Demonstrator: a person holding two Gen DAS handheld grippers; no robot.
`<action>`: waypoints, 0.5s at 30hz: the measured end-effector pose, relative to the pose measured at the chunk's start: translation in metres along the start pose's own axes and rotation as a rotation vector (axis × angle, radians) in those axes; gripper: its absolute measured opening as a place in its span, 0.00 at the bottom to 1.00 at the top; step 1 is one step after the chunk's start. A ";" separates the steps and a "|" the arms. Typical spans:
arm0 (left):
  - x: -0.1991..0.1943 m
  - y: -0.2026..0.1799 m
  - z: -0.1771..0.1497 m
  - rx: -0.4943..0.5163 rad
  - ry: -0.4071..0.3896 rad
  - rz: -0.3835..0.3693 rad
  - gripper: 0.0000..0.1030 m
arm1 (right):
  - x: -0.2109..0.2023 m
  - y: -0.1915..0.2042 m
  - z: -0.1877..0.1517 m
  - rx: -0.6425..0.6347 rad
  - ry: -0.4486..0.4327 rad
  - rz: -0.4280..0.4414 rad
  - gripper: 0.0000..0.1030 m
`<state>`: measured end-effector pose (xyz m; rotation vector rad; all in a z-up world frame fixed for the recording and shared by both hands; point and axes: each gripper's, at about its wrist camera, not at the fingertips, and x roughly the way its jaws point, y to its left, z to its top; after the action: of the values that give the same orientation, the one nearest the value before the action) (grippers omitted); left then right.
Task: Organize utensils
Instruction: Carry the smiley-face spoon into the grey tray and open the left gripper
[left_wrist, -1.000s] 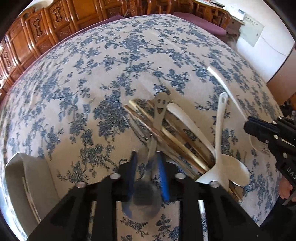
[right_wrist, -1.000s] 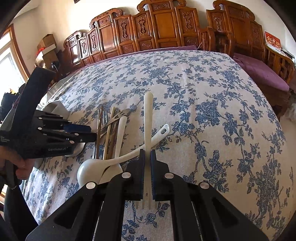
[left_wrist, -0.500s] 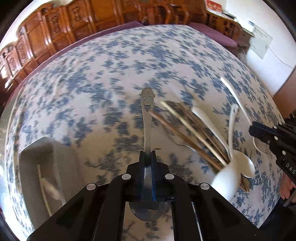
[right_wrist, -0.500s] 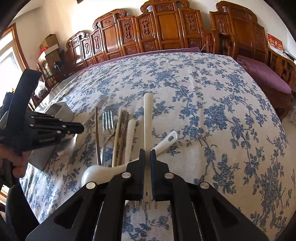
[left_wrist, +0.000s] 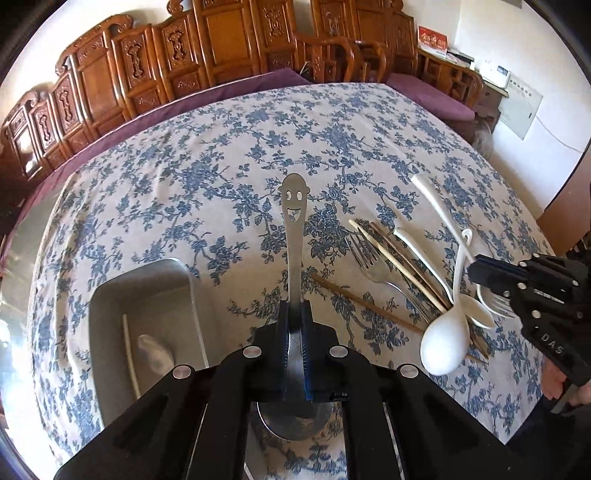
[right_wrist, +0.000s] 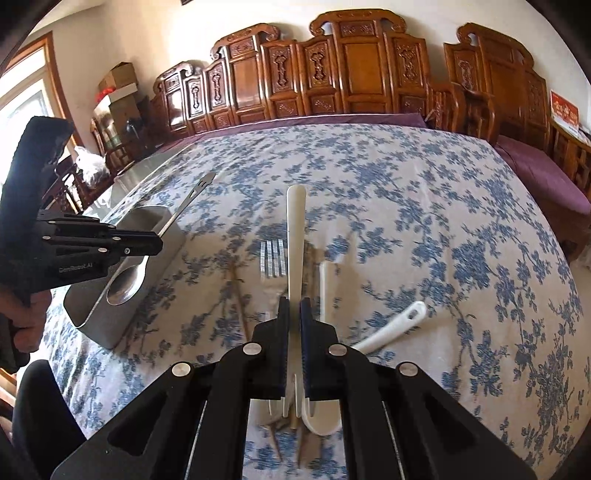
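Observation:
My left gripper (left_wrist: 294, 308) is shut on a steel spoon with a smiley-face handle (left_wrist: 293, 229), held above the table beside a grey metal tray (left_wrist: 110, 291). From the right wrist view the spoon's bowl (right_wrist: 123, 286) hangs over the tray (right_wrist: 88, 325). My right gripper (right_wrist: 294, 306) is shut on a white plastic fork (right_wrist: 295, 229), its tines pointing back at the camera. On the cloth lie a steel fork (left_wrist: 373, 264), chopsticks (left_wrist: 399, 271), and white spoons (left_wrist: 443, 341).
The tray holds a white stick and a pale spoon (left_wrist: 155, 354). A blue-flowered cloth (left_wrist: 221, 166) covers the round table. Carved wooden chairs (right_wrist: 332, 74) ring the far side. The right gripper's body (left_wrist: 535, 291) shows by the utensil pile.
My left gripper lifted the smiley spoon out of the pile and carried it left to the tray. The right gripper kept hold of the white fork and rose slightly.

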<state>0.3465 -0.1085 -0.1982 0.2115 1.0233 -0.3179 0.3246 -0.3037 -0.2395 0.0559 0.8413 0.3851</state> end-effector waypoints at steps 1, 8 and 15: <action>-0.005 0.002 -0.002 -0.001 -0.006 -0.001 0.05 | 0.000 0.004 0.000 -0.004 0.000 0.004 0.07; -0.033 0.017 -0.012 -0.014 -0.042 0.002 0.05 | -0.005 0.028 0.001 -0.020 0.002 0.037 0.07; -0.051 0.040 -0.024 -0.040 -0.064 0.022 0.05 | -0.008 0.059 0.004 -0.061 0.005 0.063 0.07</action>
<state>0.3169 -0.0556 -0.1650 0.1749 0.9624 -0.2823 0.3044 -0.2510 -0.2200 0.0249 0.8338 0.4699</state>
